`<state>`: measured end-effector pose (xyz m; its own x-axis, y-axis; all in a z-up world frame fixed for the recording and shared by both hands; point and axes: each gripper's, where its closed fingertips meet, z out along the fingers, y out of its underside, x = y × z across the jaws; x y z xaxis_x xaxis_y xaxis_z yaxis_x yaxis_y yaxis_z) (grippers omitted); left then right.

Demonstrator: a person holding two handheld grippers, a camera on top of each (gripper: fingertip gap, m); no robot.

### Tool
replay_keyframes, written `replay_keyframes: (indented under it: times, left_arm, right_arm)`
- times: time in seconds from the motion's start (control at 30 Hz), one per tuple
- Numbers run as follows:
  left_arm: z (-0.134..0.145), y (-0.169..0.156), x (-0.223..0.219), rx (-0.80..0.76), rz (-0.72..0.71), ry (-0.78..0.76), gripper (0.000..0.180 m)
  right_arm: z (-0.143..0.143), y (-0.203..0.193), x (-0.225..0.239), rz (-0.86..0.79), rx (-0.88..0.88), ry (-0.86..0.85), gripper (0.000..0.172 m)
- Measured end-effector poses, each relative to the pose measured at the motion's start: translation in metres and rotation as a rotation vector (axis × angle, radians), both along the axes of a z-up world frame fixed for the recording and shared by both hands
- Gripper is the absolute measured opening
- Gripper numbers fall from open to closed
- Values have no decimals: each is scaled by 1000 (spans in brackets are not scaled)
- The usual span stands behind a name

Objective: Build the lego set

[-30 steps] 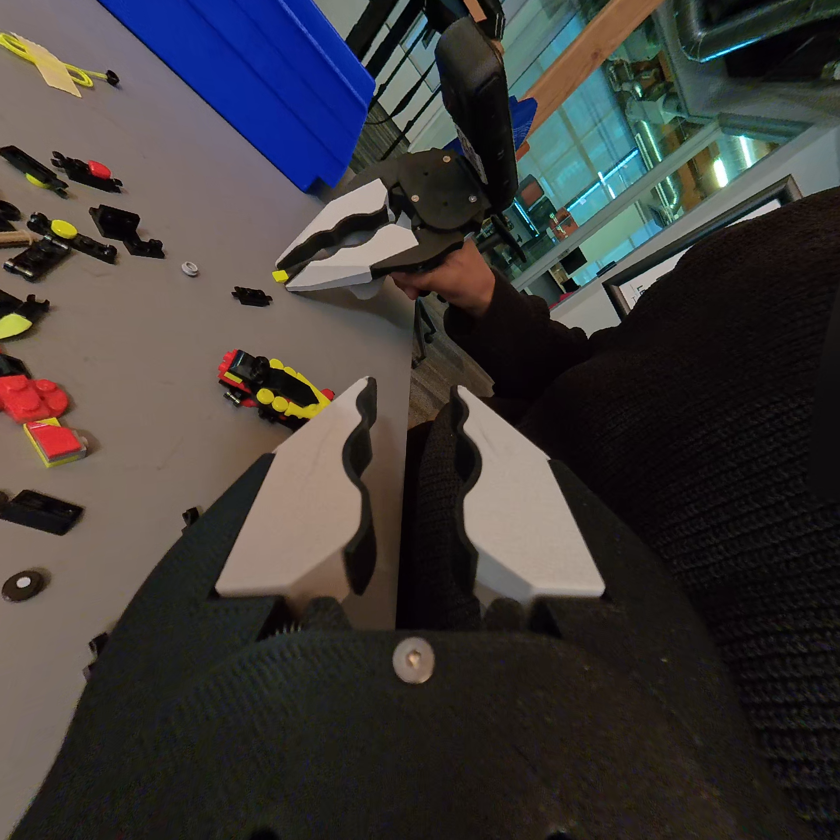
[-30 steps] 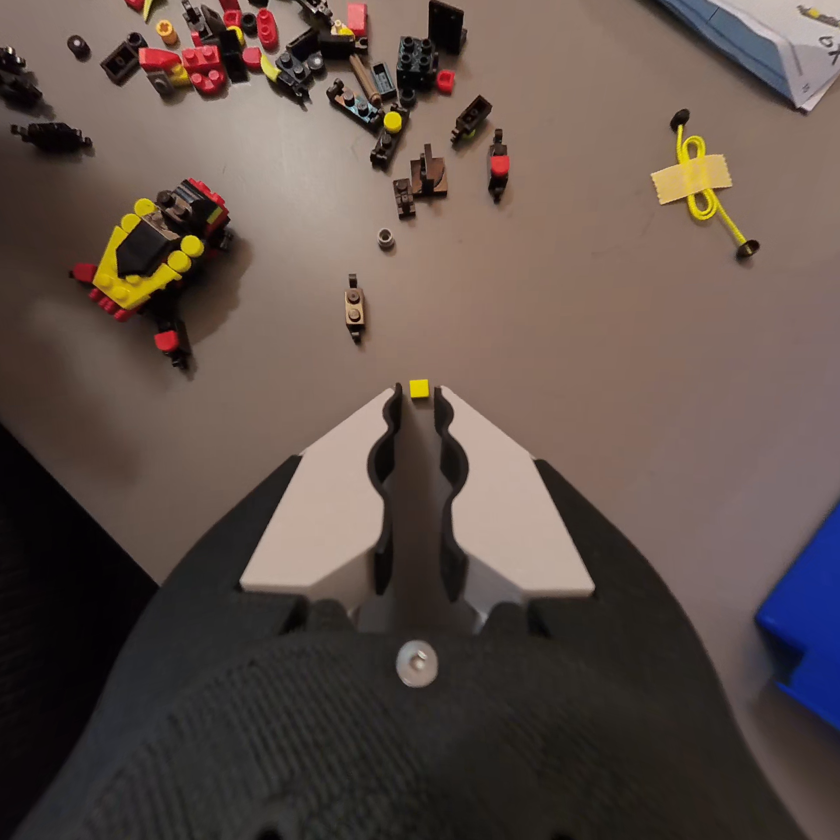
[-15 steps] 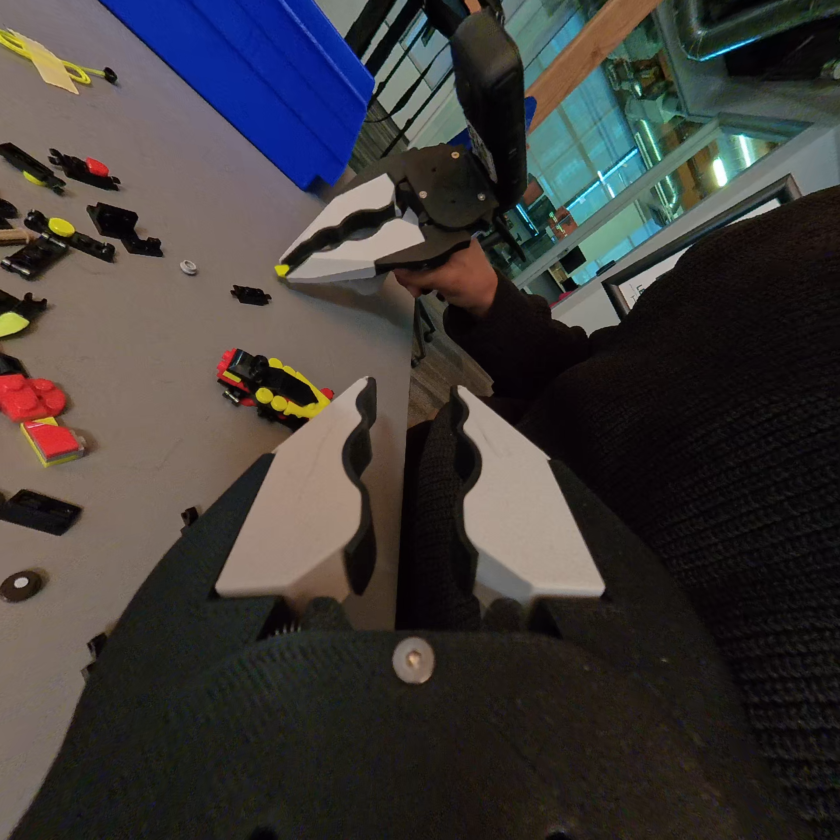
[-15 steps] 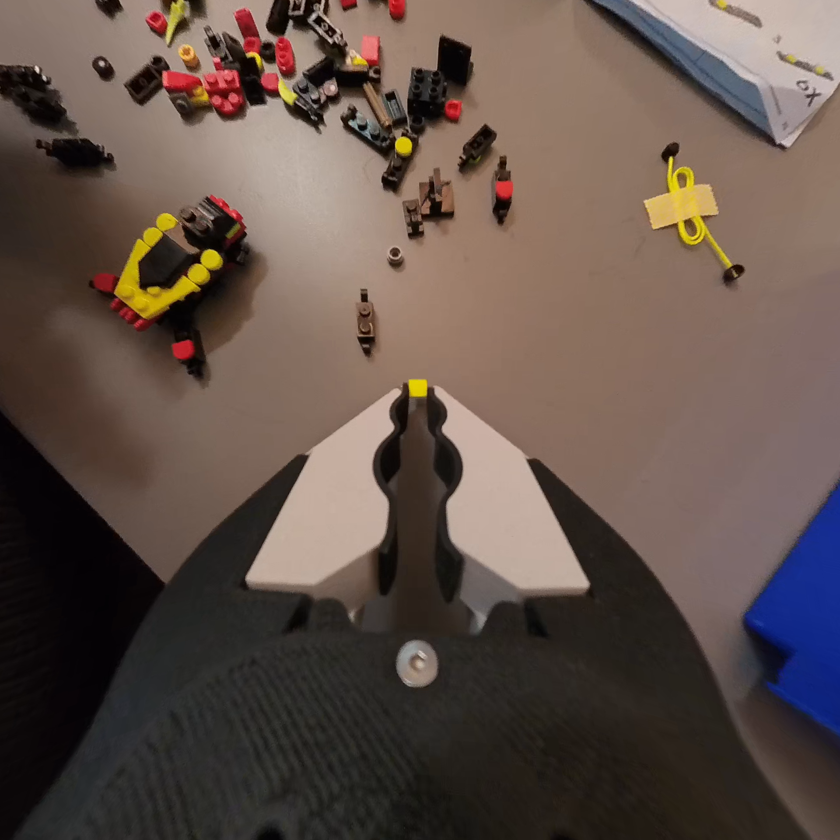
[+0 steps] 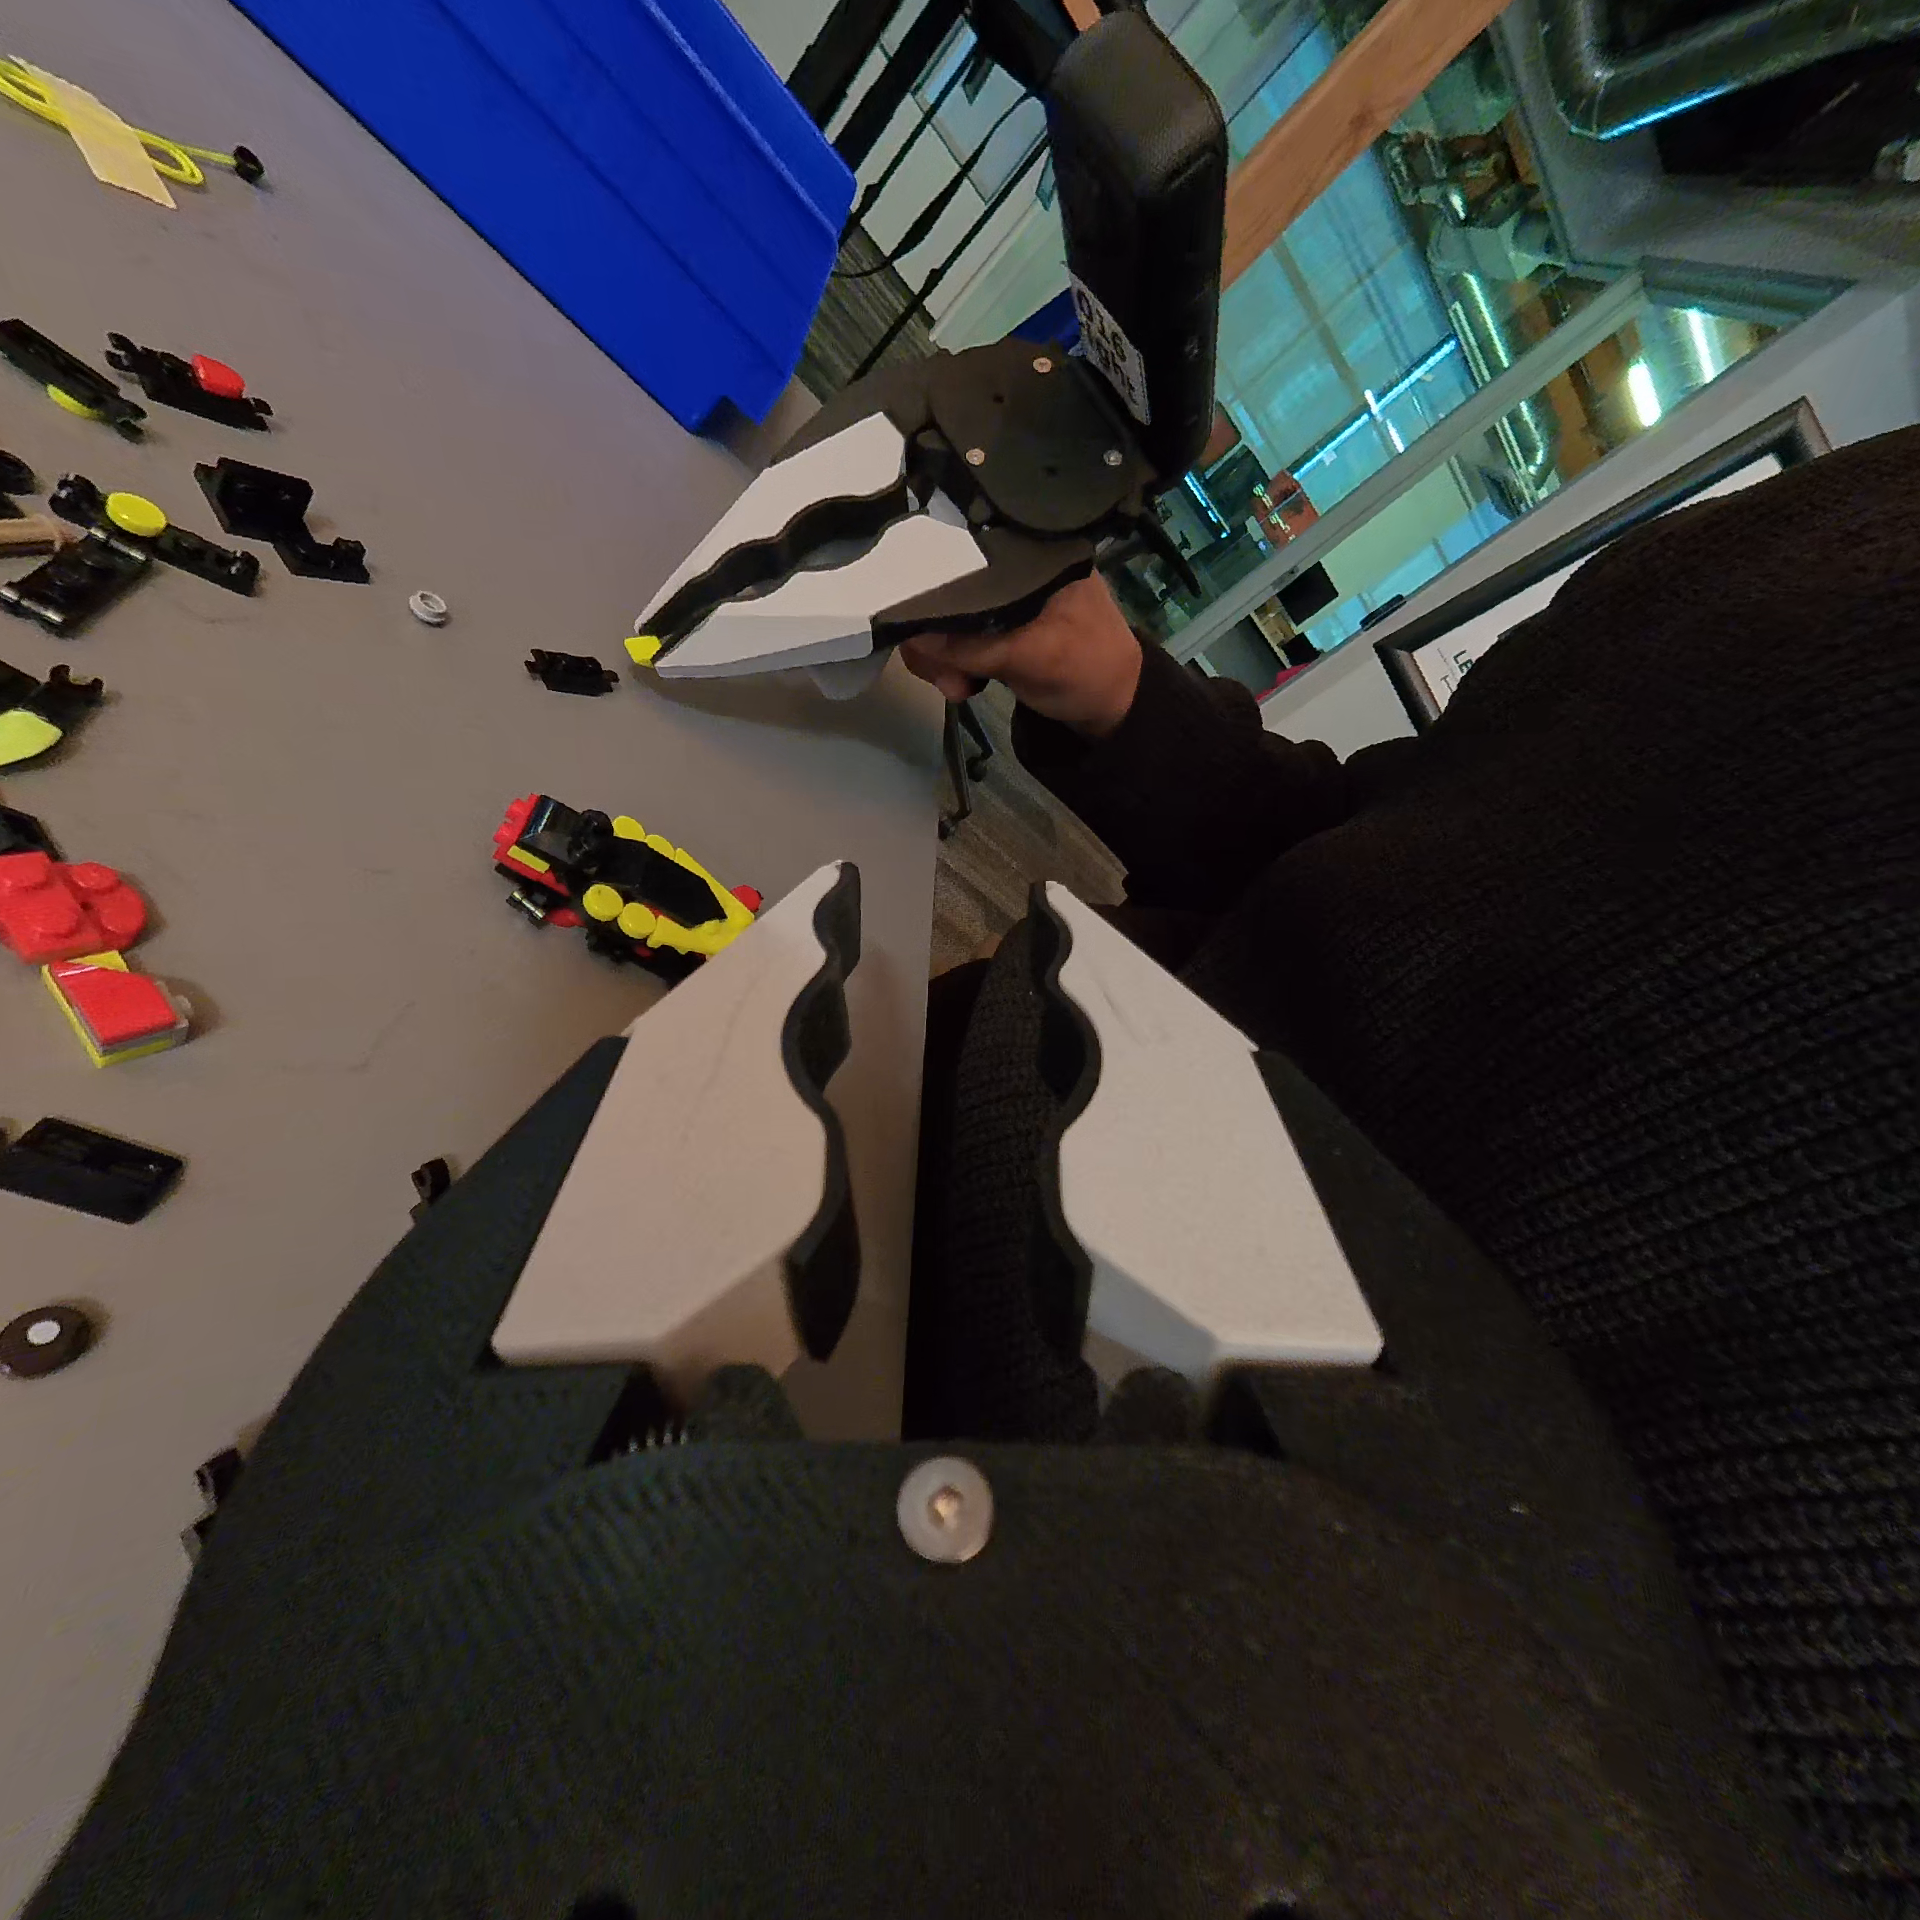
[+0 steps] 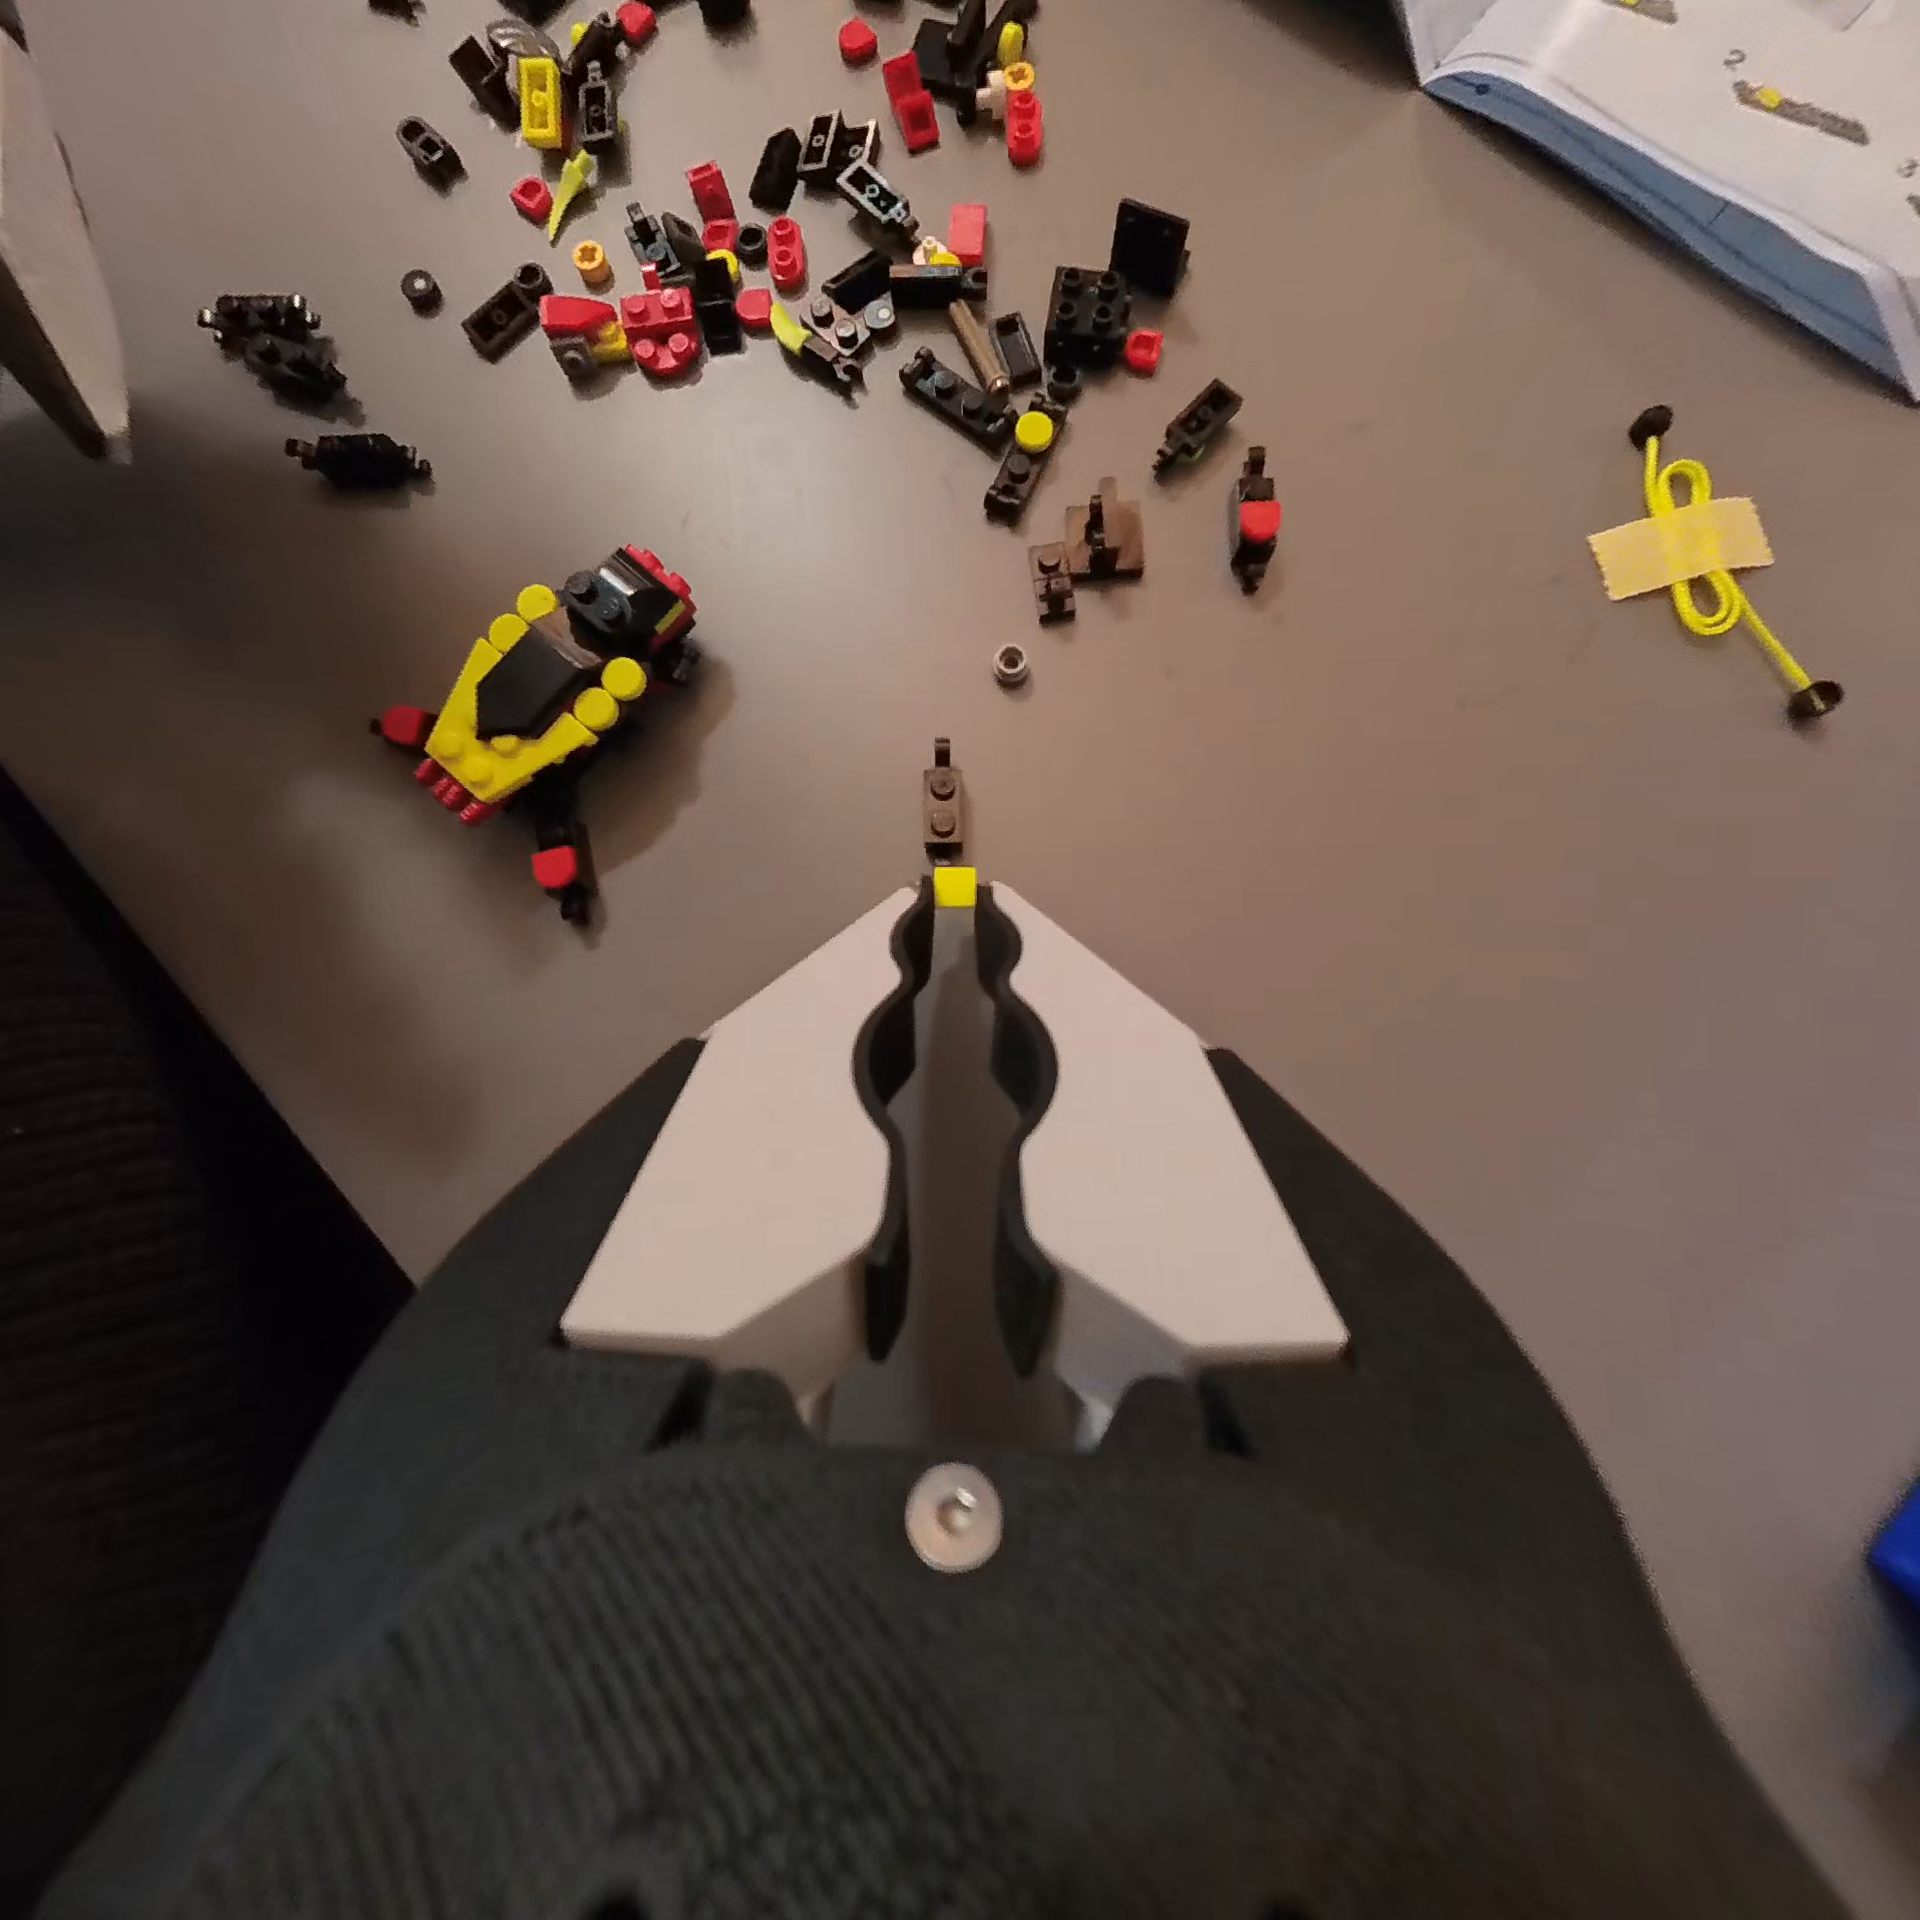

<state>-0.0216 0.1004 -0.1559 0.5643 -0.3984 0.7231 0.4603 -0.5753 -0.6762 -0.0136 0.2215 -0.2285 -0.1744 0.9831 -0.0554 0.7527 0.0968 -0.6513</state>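
My right gripper [image 6: 954, 896] is shut on a small yellow brick piece [image 6: 954, 890], pinched at the very fingertips just above the grey table [image 6: 1351, 883]. The same gripper shows in the left wrist view [image 5: 665, 649] with the yellow piece [image 5: 641, 648] at its tip, a hand holding it. A small black two-stud plate [image 6: 943, 802] lies just beyond the tips. A partly built yellow, black and red brick model [image 6: 540, 696] sits to the left; it also shows in the left wrist view [image 5: 623, 894]. My left gripper [image 5: 940, 899] is open and empty at the table's edge, over a dark knitted sleeve.
Several loose black, red and yellow bricks [image 6: 831, 270] lie scattered at the far side. A yellow cord with tape [image 6: 1694, 561] lies right. An instruction booklet [image 6: 1714, 135] is far right. A blue bin [image 5: 582, 177] stands at the table's far edge. My right fingertips sit around 15 cm from my left ones.
My right gripper's pads closed on the yellow piece that lay on the table between them, then lifted and carried it forward toward the black plate. The left gripper stayed still.
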Motion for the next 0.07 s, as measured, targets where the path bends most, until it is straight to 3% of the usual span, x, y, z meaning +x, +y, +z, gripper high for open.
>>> replay_keyframes:
  times: [0.07]
  left_arm:
    - [0, 0, 0, 0, 0, 1, 29]
  right_arm:
    - [1, -1, 0, -2, -28, 7, 6]
